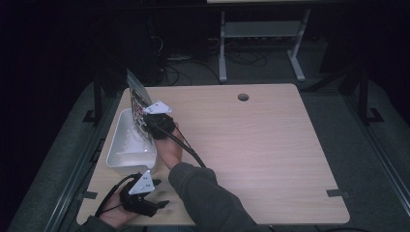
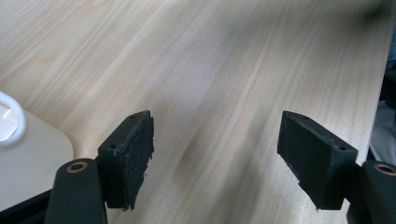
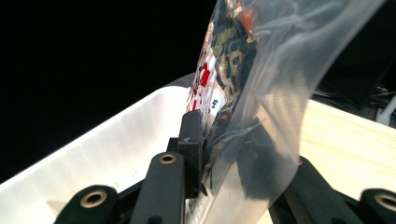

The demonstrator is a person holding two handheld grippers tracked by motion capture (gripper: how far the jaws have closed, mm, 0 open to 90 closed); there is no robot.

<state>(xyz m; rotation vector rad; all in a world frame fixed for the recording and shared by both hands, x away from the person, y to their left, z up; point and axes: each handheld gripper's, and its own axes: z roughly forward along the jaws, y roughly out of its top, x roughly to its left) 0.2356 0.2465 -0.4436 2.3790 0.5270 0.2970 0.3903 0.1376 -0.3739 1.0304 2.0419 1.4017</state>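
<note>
Up at the left edge of the bench [image 1: 251,145], the right hand-held gripper [image 1: 147,126] pinches a clear plastic bag [image 1: 139,106] with a busy red, white and dark print inside, holding it upright so that it rises above the jaws and leans slightly away from the person. In the right gripper view the bag [image 3: 233,70] stands between the two black jaws: the left pad presses flat against the printed side, and the other jaw shows dark through the clear film on the far side, so the film is clamped between them. The bag's lower end hangs over a white tray [image 1: 123,150], a shallow rectangular dish that lies just beyond this gripper on its outer side, along the bench's left edge; whether the bag touches the tray's floor cannot be told. In the right gripper view the tray's white wall [image 3: 102,140] runs just left of the jaws, with pale wood to their right. The right forearm, in a grey-green sleeve [image 1: 203,193], crosses the bench from the near edge towards the tray. The left hand-held gripper [image 1: 162,193] sits low over the near left corner of the bench, just short of the tray's near end, well behind the right one. Its jaws stand spread wide with nothing between them; in the left gripper view bare wood [image 2: 224,70] lies between the pads, and a rounded white corner of the tray [image 2: 28,154] shows just beside the left jaw.
</note>
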